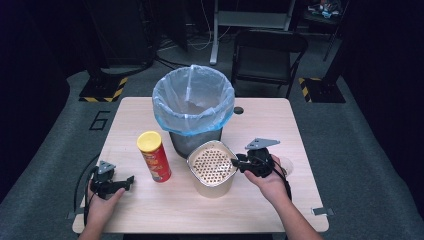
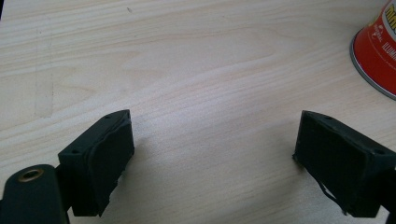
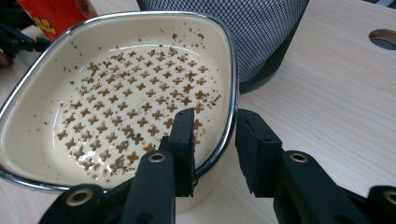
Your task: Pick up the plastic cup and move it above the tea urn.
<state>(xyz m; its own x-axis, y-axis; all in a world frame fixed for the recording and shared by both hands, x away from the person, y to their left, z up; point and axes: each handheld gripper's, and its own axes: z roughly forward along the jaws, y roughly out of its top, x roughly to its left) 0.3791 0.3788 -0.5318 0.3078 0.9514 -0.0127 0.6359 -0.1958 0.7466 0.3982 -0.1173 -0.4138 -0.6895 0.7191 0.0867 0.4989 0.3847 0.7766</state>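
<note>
A cream basket [image 1: 212, 165] with a chrome rim and cross-shaped holes in its floor stands on the table's front middle. My right gripper [image 1: 236, 162] is shut on its right rim. In the right gripper view one jaw sits inside the basket [image 3: 116, 107] and the other outside, so my right gripper [image 3: 215, 140] pinches the wall. My left gripper [image 1: 127, 181] rests near the front left edge. Its jaws are open over bare wood, with nothing between them in the left gripper view [image 2: 212, 154].
A red chips can [image 1: 154, 157] with a yellow lid stands left of the basket, its base [image 2: 376, 51] near the left gripper. Behind the basket is a black mesh bin [image 1: 194, 102] lined with a pale bag. The wooden table [image 1: 260, 125] has a cable hole [image 1: 238, 110].
</note>
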